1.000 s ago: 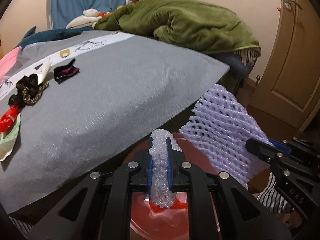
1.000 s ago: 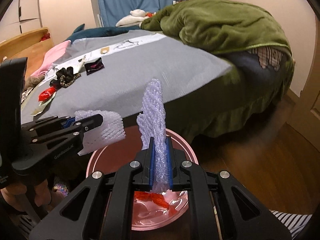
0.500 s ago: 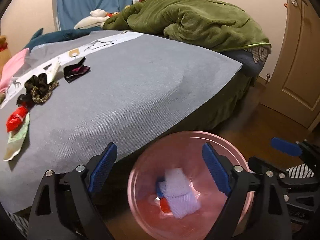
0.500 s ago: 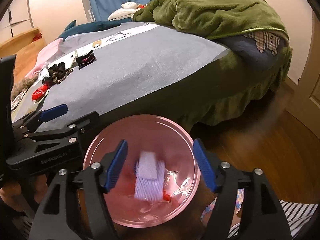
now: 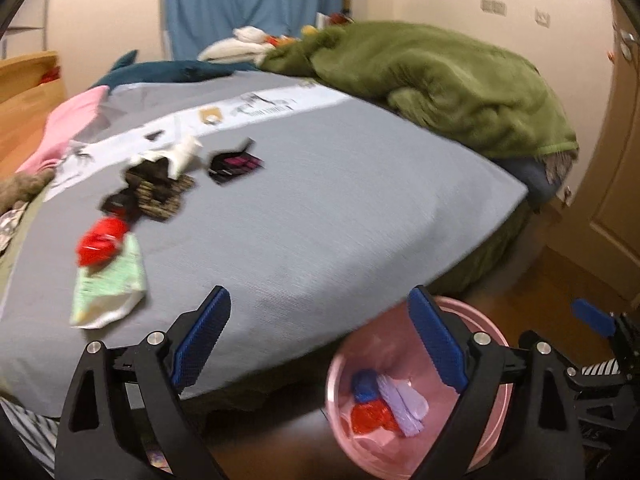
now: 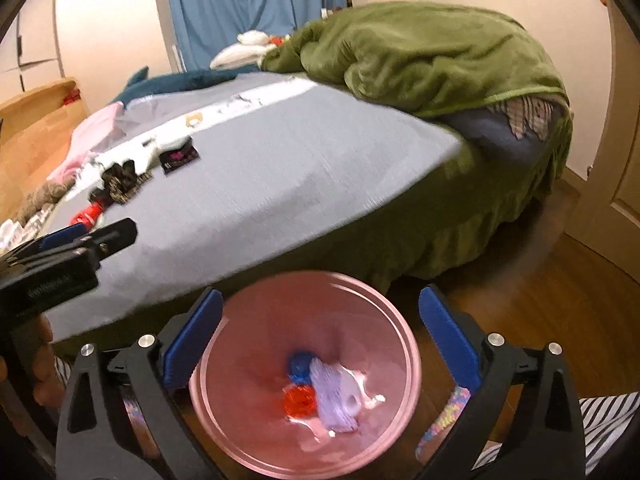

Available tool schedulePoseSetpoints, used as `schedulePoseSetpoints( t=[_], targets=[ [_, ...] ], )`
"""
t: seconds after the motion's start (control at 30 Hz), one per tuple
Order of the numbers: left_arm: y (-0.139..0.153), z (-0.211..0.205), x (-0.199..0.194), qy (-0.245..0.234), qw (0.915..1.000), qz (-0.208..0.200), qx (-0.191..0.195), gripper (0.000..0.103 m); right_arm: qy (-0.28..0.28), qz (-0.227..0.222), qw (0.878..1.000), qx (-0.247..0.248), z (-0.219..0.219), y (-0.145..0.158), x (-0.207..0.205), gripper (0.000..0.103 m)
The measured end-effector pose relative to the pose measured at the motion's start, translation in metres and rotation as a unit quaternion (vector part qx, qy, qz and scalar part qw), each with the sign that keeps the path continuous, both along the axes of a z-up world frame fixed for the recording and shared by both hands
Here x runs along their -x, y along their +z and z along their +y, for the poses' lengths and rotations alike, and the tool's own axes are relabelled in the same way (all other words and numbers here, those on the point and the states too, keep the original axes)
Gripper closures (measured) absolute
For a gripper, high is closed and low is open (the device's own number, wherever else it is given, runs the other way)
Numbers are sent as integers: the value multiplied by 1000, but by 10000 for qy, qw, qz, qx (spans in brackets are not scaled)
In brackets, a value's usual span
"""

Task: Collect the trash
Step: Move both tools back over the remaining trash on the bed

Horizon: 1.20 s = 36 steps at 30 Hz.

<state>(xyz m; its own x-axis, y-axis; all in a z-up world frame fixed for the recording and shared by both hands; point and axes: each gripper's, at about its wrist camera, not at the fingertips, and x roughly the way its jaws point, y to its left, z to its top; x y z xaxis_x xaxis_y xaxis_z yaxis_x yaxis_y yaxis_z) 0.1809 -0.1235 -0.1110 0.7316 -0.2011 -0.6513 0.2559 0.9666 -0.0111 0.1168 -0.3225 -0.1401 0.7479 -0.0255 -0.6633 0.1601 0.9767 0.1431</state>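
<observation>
**A:** Both tools are over the round pink plastic bin (image 6: 404,344) on the wooden floor, right at the edge of the bed. The right gripper (image 6: 320,344) has just been opening and its blue pads stand wide apart with nothing between them.

**B:** And the pale lilac foam net sleeves (image 6: 334,400) lie at the bottom of the bin, beside a crumpled red wrapper (image 6: 298,402) and a small blue piece (image 6: 300,364). What about the other side?

**A:** The left gripper (image 5: 320,344) is spread as well, nothing between its pads. It points at the grey bedcover (image 5: 320,208), with the bin low and to its right.

**B:** More litter on that cover: a red foil wrapper (image 5: 100,242) touching a pale green packet (image 5: 108,292), a dark patterned scrunchie (image 5: 154,194) just beyond, a black packet with pink print (image 5: 236,164) and a white crumpled scrap (image 5: 180,154).

**A:** A bunched green fleece blanket (image 5: 440,84) sits at the far end, blue curtain (image 5: 248,4) behind.
</observation>
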Motion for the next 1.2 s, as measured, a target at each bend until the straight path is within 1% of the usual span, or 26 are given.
schedulePoseSetpoints(
  t=[0.07,0.13,0.2,0.27,0.37,0.47,0.57,0.77,1.0,1.2],
  targets=[
    [14,19,2,181,9997,-144,-27,16,152,-216,9997,-12,11,12,-2,6],
    [25,34,4,319,9990,-293,-77,16,275,-475,9985,84,23,23,-3,6],
    [40,55,11,561,9968,-569,-80,15,382,-704,9967,148,34,34,-4,5],
    [50,71,14,756,9945,-722,-44,12,492,-899,9947,121,47,45,-8,5],
    [63,96,18,991,9915,-839,74,12,705,-1060,9919,-35,64,59,-15,5],
    [70,116,20,1197,9885,-913,104,11,911,-1146,9892,-23,83,66,-19,5],
    [74,134,22,1375,9853,-1014,86,11,1129,-1154,9869,31,103,68,-25,5],
    [81,172,20,1779,9766,-1201,95,11,1345,-1202,9836,81,129,72,-35,5],
    [81,207,7,2113,9698,-1204,178,11,1556,-1255,9796,200,156,80,-57,5],
    [69,226,-14,2419,9618,-1264,210,11,1595,-1562,9739,413,178,94,-88,5]
  ],
)
